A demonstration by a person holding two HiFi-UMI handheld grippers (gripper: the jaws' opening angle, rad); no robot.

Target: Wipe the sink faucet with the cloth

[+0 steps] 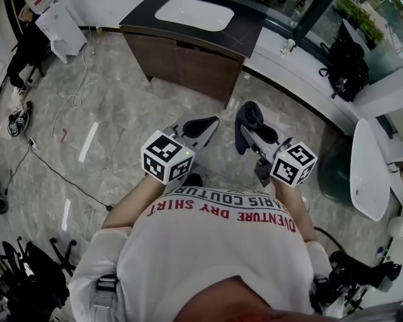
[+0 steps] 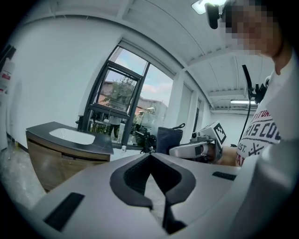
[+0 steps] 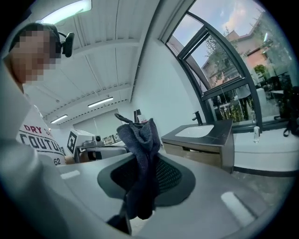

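Person stands on the marble floor (image 1: 119,119) facing the dark vanity (image 1: 189,56), both grippers held out short of its front, well apart from it. Right gripper (image 1: 249,127) jaws pinch a dark blue cloth (image 3: 139,158), bunched and sticking up past the jaw tips, rest hanging down between them. Left gripper (image 2: 150,156) jaws pressed together at the tips, nothing in them. White sink basin (image 1: 194,14) set in the vanity top, black faucet (image 3: 198,117) upright at its back edge, untouched

open floor (image 1: 126,113) ahead, vanity cabinet (image 1: 189,63) beyond, cable (image 1: 63,178) off left
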